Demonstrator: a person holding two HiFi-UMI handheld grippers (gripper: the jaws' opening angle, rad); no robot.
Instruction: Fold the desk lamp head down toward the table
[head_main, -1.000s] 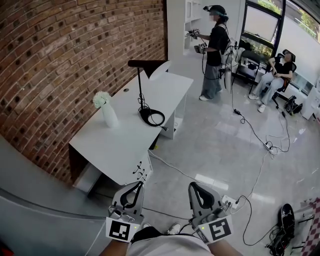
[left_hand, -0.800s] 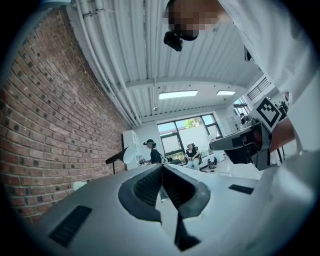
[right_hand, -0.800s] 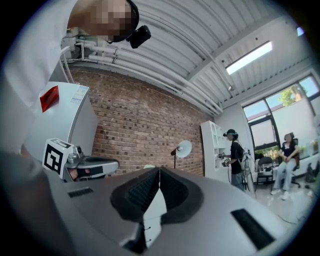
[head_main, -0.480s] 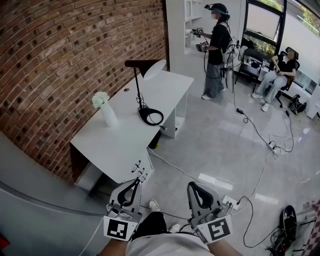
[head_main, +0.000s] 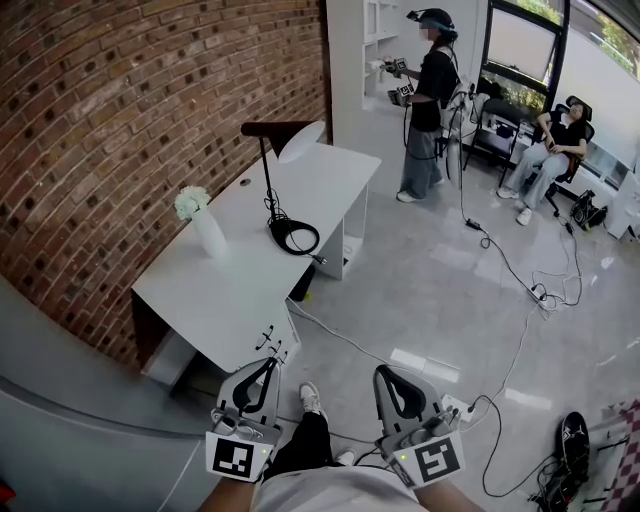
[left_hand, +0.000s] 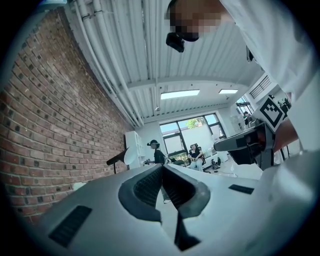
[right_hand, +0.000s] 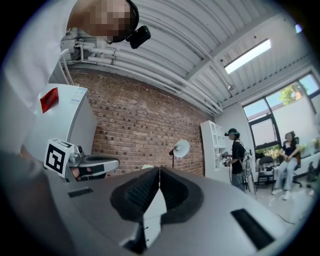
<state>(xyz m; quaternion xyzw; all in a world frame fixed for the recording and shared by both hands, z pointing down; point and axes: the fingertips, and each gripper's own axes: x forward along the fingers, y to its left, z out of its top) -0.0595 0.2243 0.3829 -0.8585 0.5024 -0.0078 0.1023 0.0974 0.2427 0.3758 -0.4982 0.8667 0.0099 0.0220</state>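
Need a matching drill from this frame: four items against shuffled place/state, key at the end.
Things:
1. desk lamp
2. vase of white flowers
3. coiled black cable
4. left tongs

Place or state:
A. shut, nothing between them
B. standing on the desk, left of the lamp in the head view
C. upright, head raised
D. lying at the lamp's foot

Pairs: 1-C, 2-B, 3-D, 4-A

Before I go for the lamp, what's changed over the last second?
The wearer's shoe has stepped forward between the grippers, and the white desk with the desk lamp has slid slightly left in the head view. Nothing taken or released: left gripper and right gripper stay shut, empty, short of the desk; lamp head still raised.
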